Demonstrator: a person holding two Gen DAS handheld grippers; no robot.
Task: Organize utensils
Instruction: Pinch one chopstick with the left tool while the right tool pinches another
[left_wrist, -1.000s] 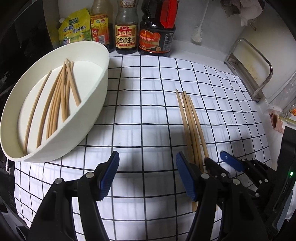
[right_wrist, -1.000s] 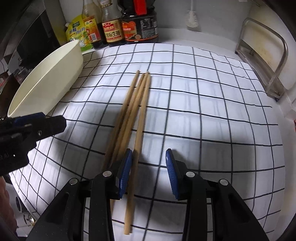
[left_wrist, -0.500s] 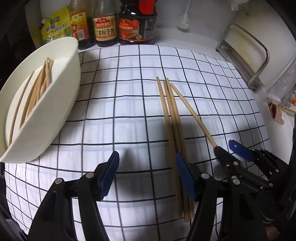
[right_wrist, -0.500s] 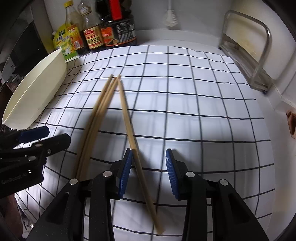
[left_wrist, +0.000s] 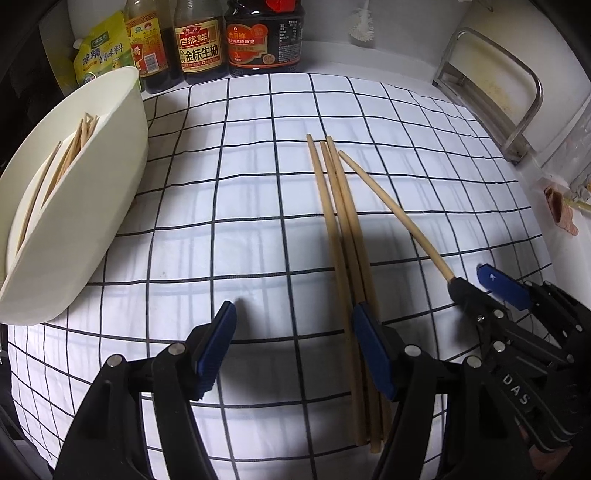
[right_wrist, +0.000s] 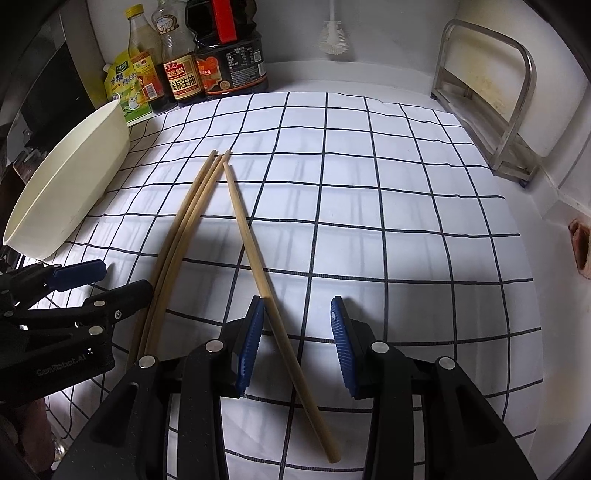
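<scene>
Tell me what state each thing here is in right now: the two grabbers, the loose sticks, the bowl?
left gripper: open, holding nothing.
right gripper: open, single chopstick passing between its fingers, against the left pad.
three chopsticks: lying bunched on the checked cloth.
white bowl: holding more chopsticks.
sauce bottles: upright at the back.

Bowl (left_wrist: 85, 221) left on the cloth (left_wrist: 258, 184), chopsticks (left_wrist: 343, 236) right of it, bottles (left_wrist: 199, 40) behind.
</scene>
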